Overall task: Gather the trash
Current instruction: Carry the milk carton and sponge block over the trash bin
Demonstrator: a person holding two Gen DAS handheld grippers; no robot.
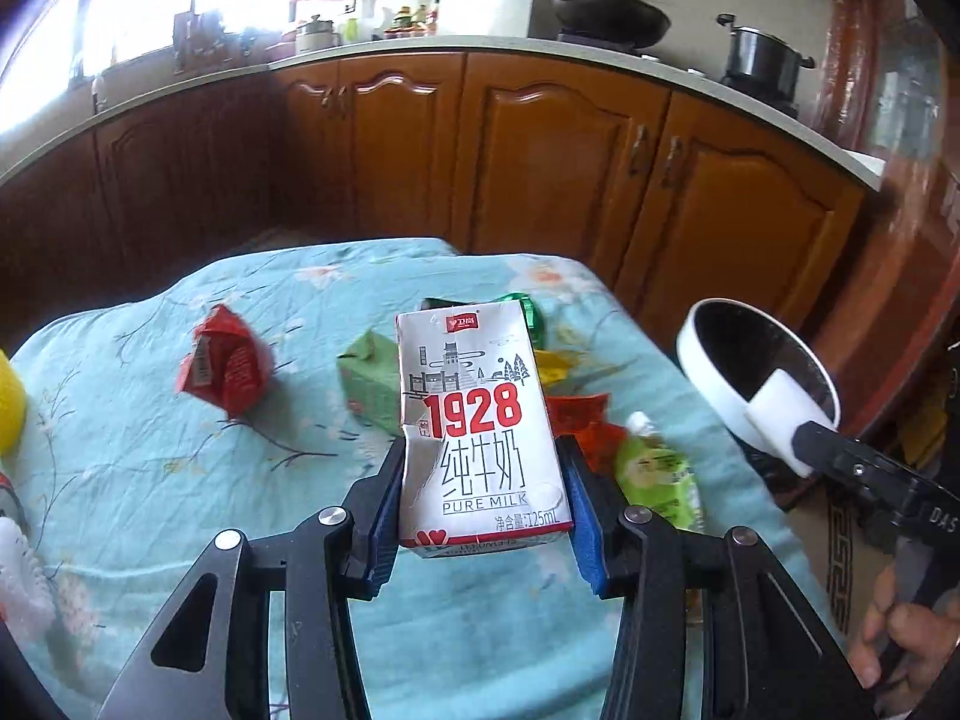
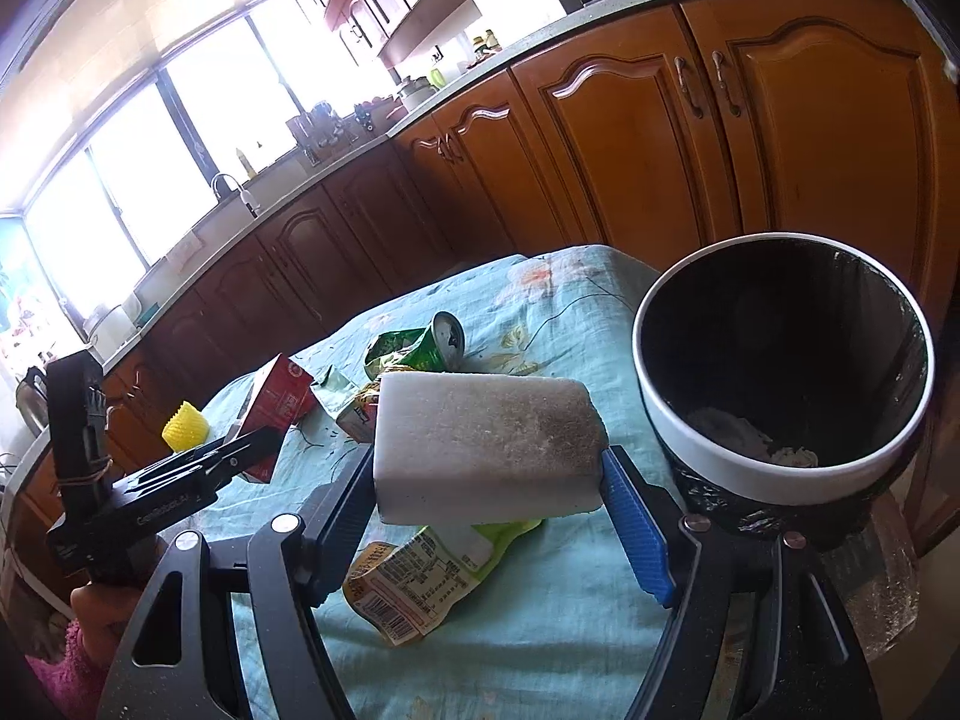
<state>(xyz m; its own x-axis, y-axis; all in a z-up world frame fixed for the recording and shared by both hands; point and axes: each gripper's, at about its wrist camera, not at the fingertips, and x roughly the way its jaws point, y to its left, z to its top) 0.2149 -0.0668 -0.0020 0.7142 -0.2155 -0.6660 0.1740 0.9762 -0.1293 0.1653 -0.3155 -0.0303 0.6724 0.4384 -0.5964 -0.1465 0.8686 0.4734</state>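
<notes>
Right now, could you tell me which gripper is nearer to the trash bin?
Right. The right gripper, holding the white foam block, is just beside the trash bin; the left gripper, holding the milk carton, is farther back over the table.

Yellow object [image 1: 9,402] cut by left edge — identity unclear.

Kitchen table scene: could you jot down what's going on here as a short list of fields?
left gripper: shut on the white "1928" pure milk carton, lifted clear of the table
right gripper: shut on a white foam block
bin: white-rimmed black-lined trash bin beside the table, some rubbish inside
table: light blue floral cloth
trash left: red carton, green carton, green can, green pouch
</notes>
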